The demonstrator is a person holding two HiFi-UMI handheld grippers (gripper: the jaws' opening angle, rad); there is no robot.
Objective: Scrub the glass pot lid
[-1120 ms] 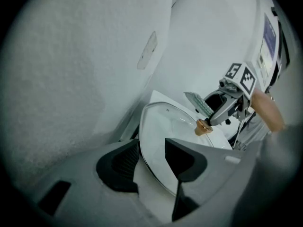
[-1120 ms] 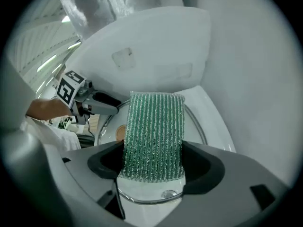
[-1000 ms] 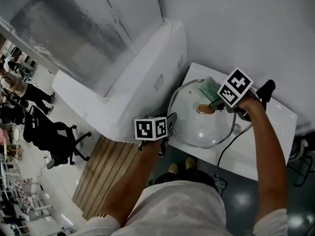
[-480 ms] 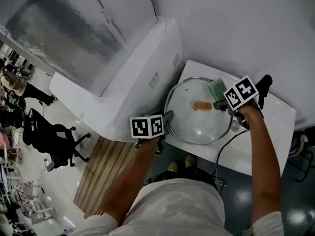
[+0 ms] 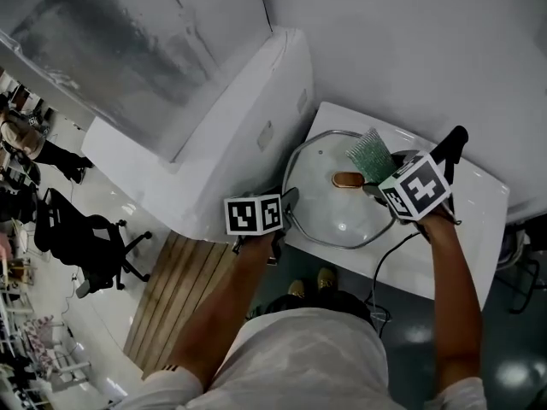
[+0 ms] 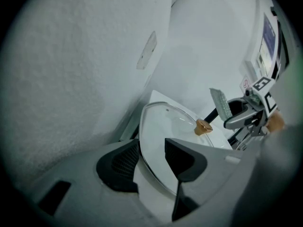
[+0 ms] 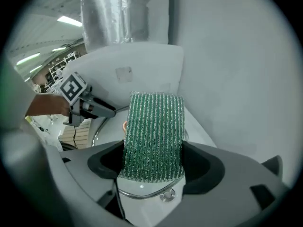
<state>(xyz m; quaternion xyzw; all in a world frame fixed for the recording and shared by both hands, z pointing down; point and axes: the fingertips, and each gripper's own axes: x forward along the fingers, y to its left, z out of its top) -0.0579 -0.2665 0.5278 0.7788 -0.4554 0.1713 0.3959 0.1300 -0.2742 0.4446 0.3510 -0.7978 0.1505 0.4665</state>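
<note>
The glass pot lid lies on a white tabletop, its brown knob pointing up. My left gripper grips the lid's near-left rim. In the left gripper view, the metal rim of the lid runs between the jaws of the left gripper, one jaw on each side. My right gripper is shut on a green scrub pad, which is raised just right of the knob. In the right gripper view, the scrub pad stands upright between the jaws of the right gripper, hiding most of the lid.
A big white cabinet stands against the table's left side, with a white wall behind it. A black cable hangs over the table's near edge. Below are wooden slats and an office chair.
My right gripper has drawn back towards me and to the right of the knob. The scrub pad now stands more upright. My left gripper has stayed on the rim.
</note>
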